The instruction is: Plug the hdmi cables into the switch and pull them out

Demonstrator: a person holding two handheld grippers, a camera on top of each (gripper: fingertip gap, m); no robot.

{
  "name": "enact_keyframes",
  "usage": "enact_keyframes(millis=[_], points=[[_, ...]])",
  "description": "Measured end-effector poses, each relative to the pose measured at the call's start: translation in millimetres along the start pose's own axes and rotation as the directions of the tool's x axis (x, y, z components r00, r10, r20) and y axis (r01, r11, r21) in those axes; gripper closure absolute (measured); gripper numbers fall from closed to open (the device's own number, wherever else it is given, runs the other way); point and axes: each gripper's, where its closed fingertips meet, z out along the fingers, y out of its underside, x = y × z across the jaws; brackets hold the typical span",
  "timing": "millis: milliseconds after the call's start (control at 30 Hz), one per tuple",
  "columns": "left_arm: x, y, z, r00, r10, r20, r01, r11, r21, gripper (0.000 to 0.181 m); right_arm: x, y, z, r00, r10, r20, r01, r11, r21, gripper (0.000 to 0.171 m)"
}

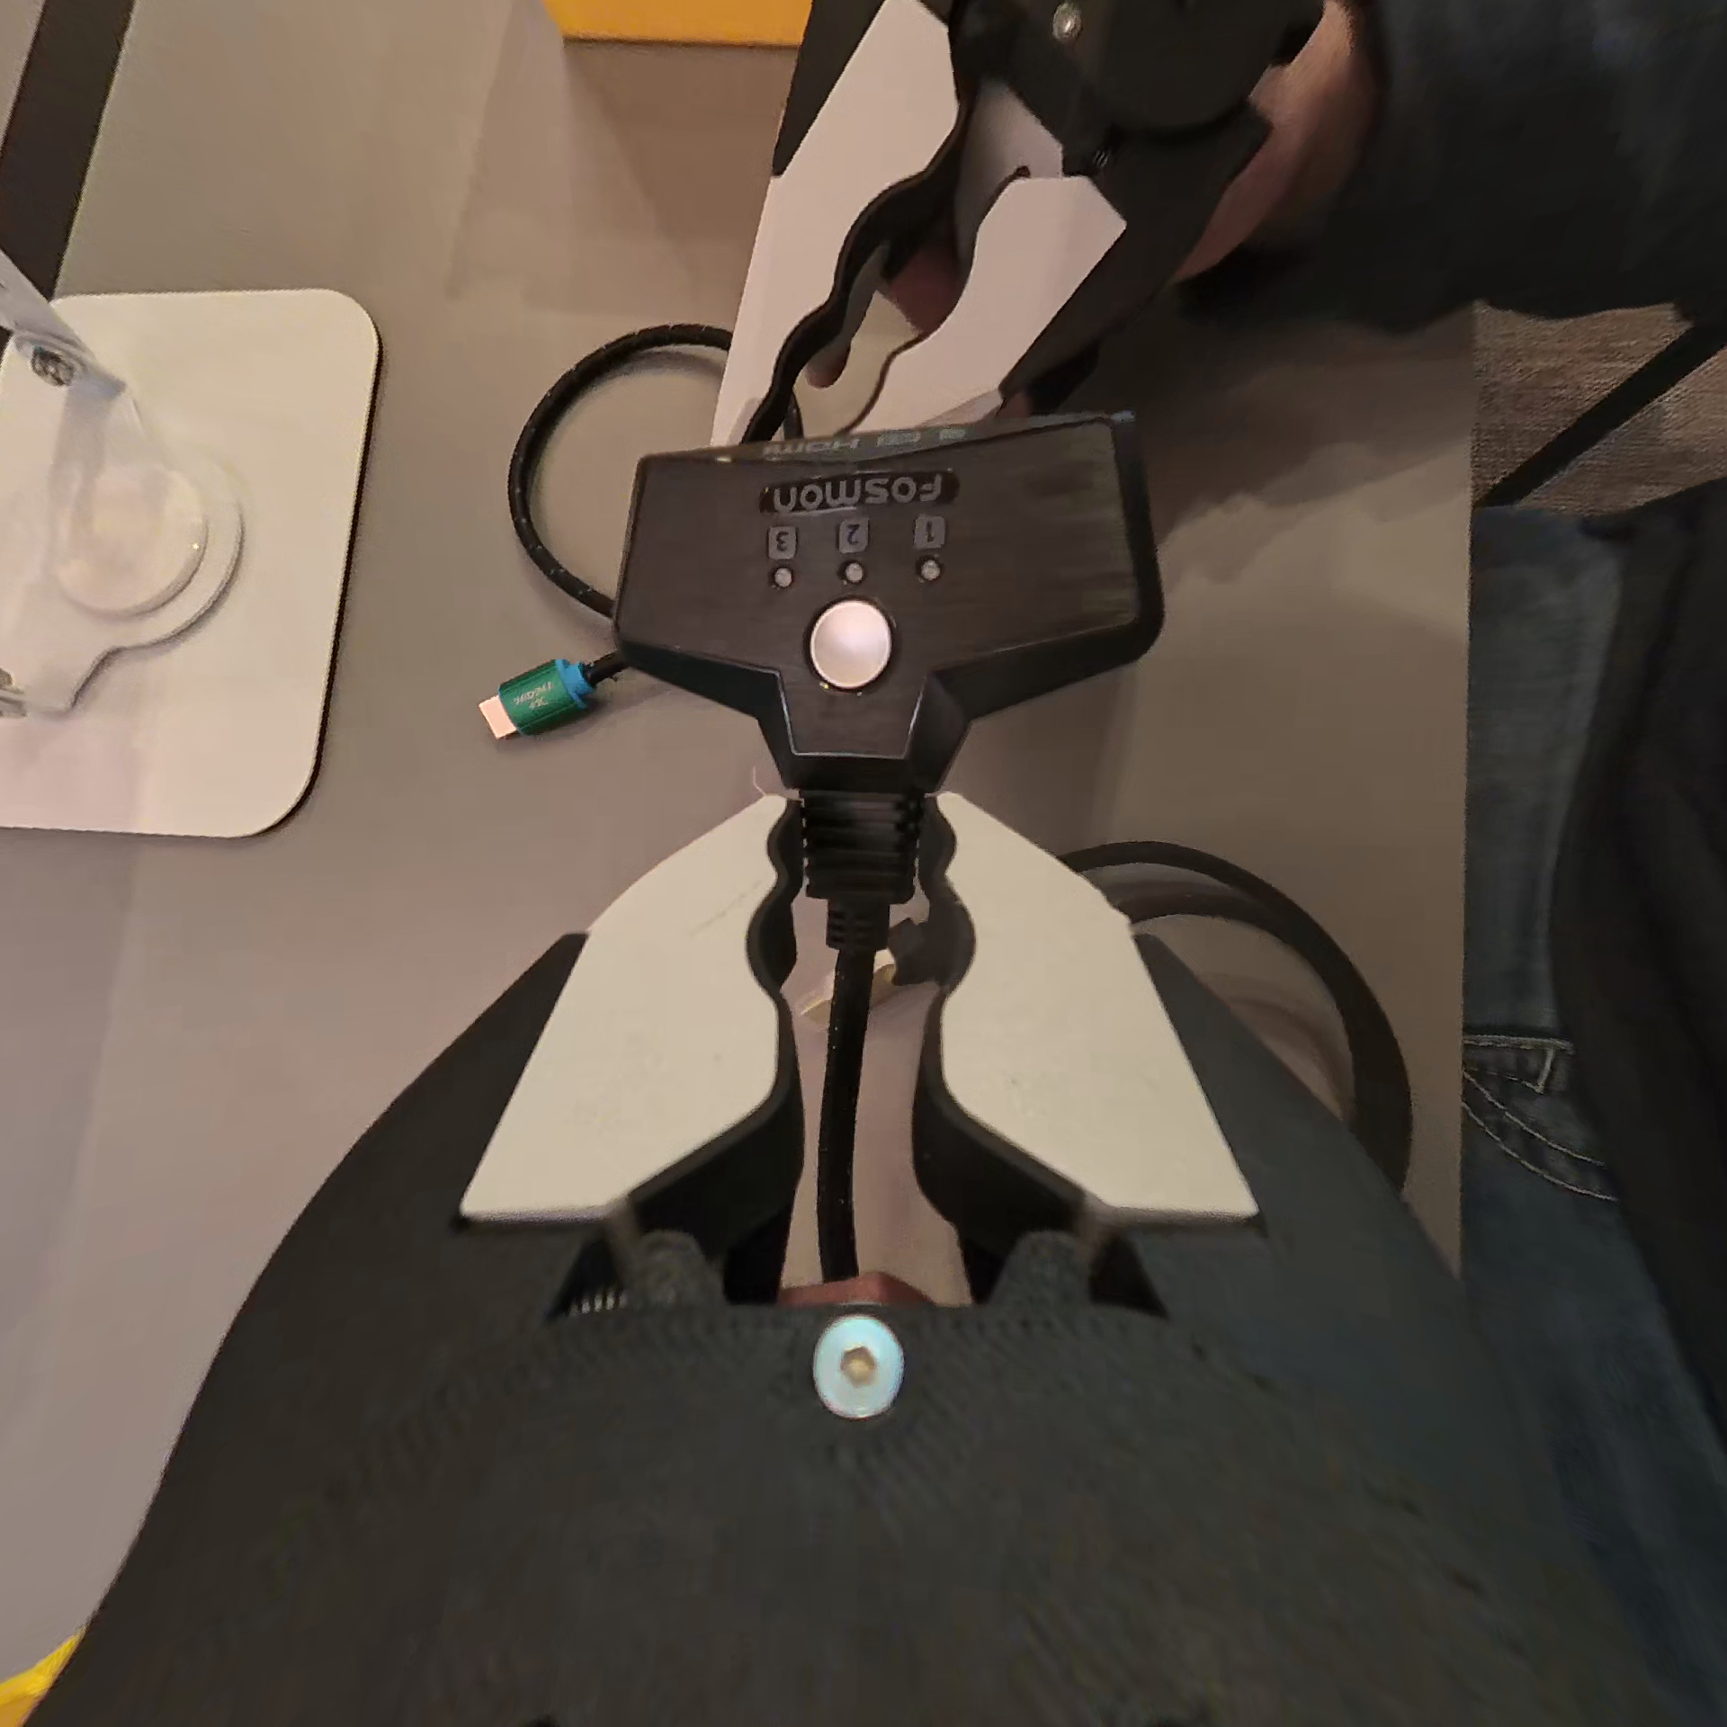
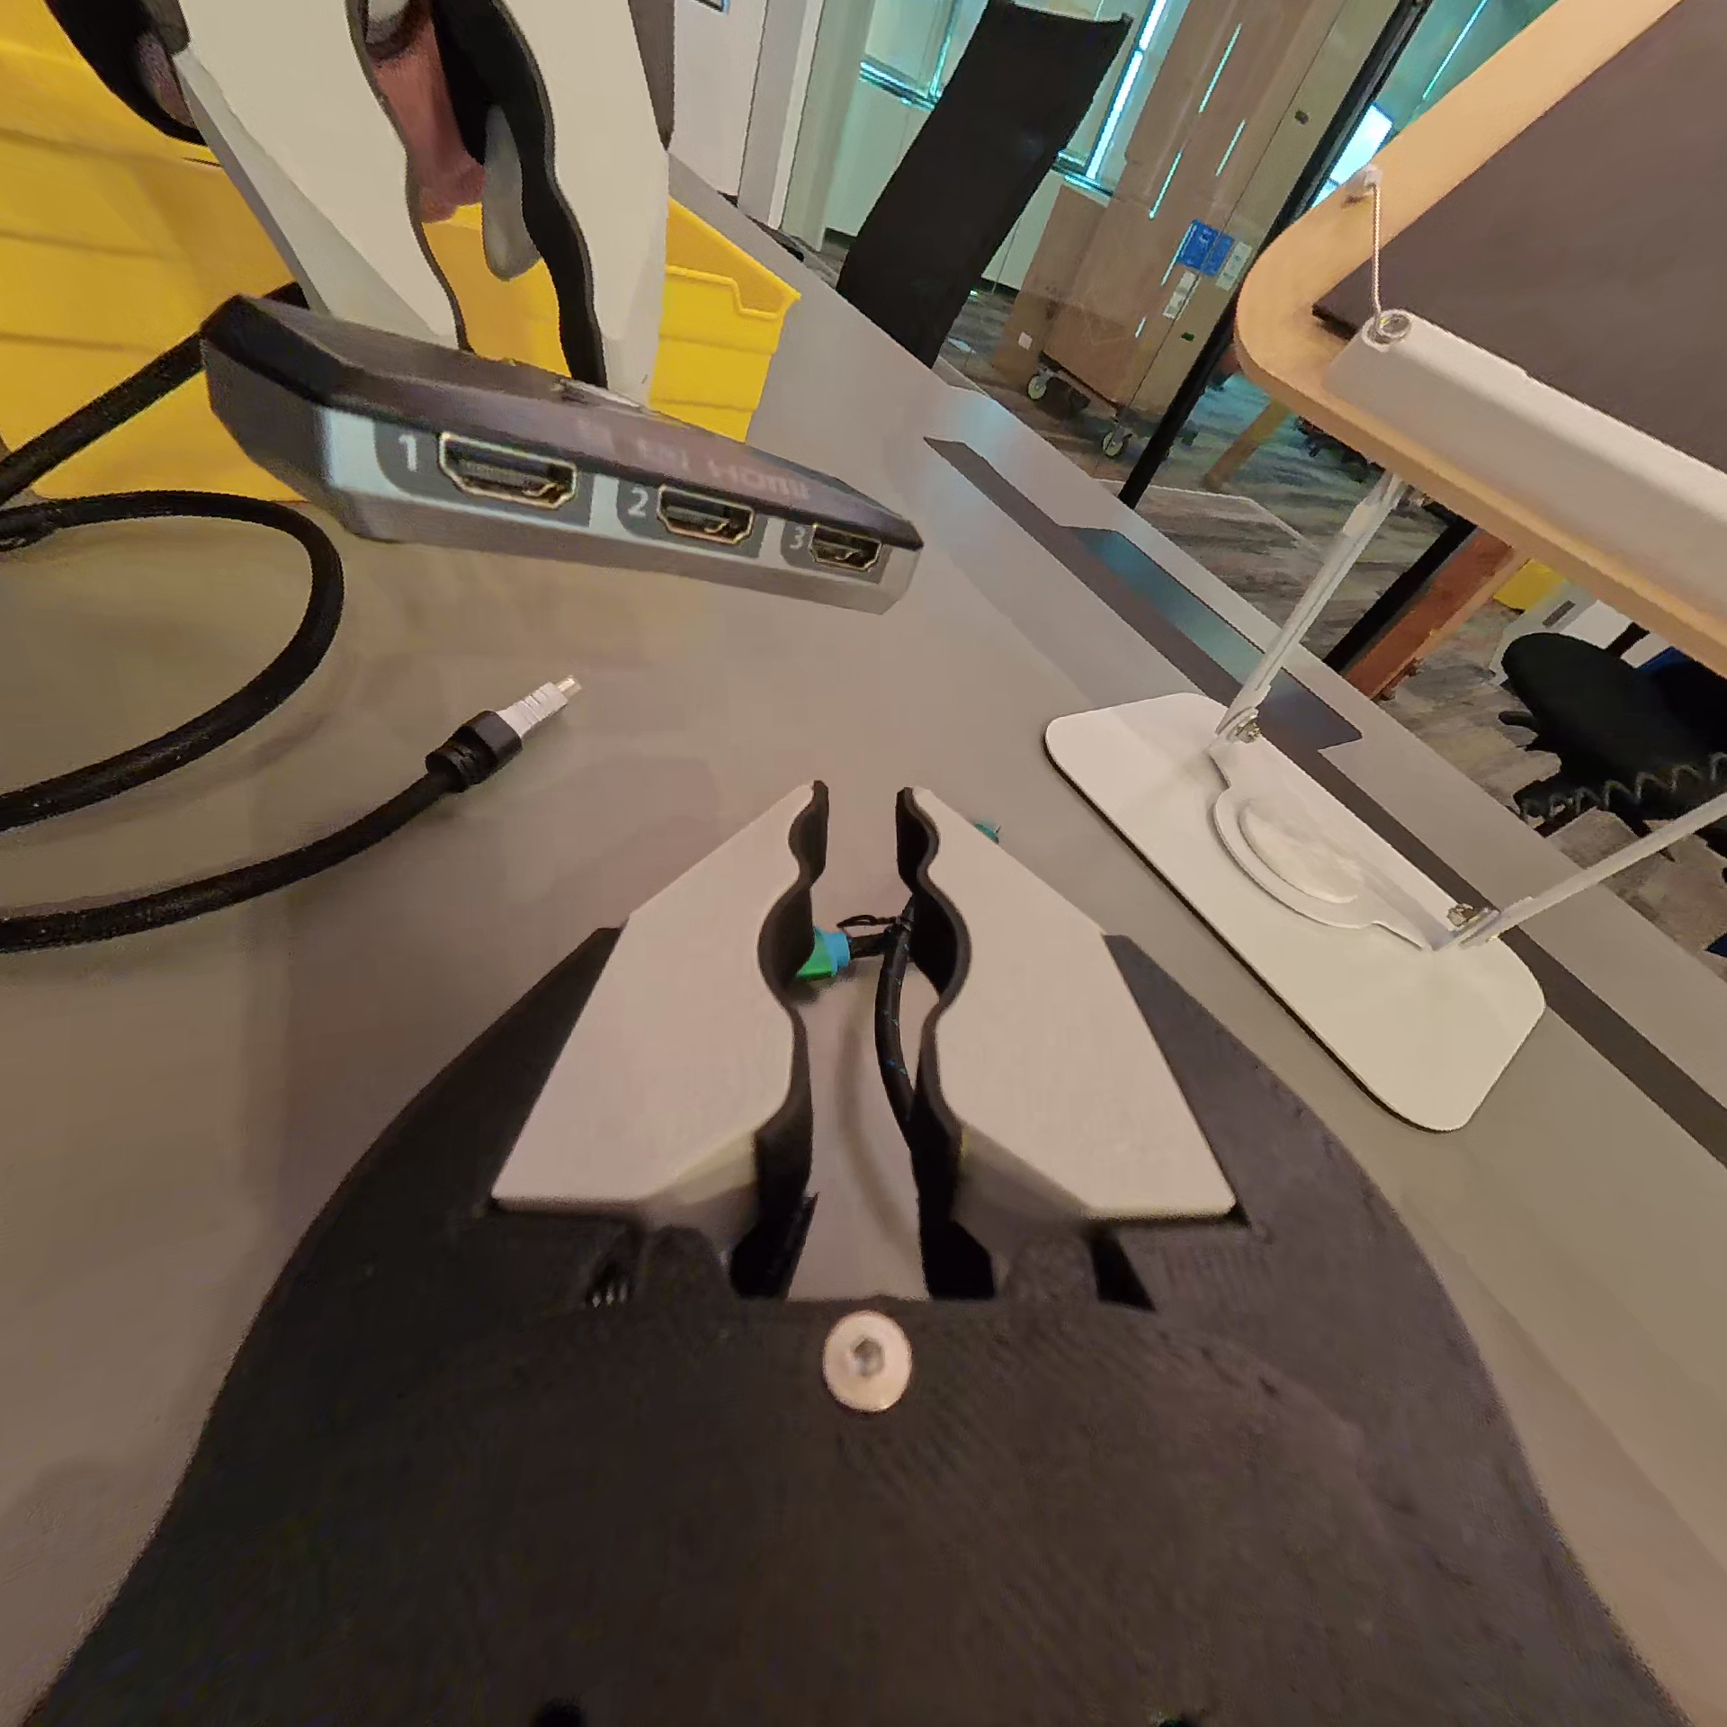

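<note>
The black HDMI switch has a round silver button and three numbered lights. My left gripper is shut on the ribbed neck where its own cable leaves. In the right wrist view the switch hangs above the table and its three ports are empty, with the left gripper behind it. A thin black cable ends in a green HDMI plug that lies loose on the table. My right gripper hovers over that plug with a narrow gap and grips nothing. It also shows in the left wrist view.
A thick black cable with a silver plug end loops on the grey table. A white stand base sits beside the work area. A yellow bin stands behind. The table edge runs along a person's leg. The left gripper's tips are roughly 9 cm from the right gripper's.
</note>
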Motion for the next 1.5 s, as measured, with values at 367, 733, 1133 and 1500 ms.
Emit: enact_keyframes(millis=[367, 733, 1133, 1500], points=[[4, -3, -6, 1.0, -0.003, -0.019, 0.004, 0.999, 0.044, 0.158, 5, 8, 2, 0.999, -0.015, -0.034, 0.014, 0.999, -0.04, 0.157], [6, 4, -5, 1.0, 0.0, 0.0, 0.0, 1.0, 0.015, 0.158, 5, 64, 13, 0.992, -0.124, -0.032, 0.106, 0.932, -0.348, 0.171], [8, 5, -6, 1.0, -0.002, 0.006, 0.002, 1.0, 0.016, 0.158, -4, 76, 7, 0.991, -0.127, 0.036, 0.131, 0.903, -0.41, 0.171], [9, 6, -8, 1.0, 0.003, 0.014, -0.003, 1.0, 0.014, 0.158, -1, 56, 20, 0.997, -0.063, 0.036, 0.072, 0.934, -0.351, 0.143]])
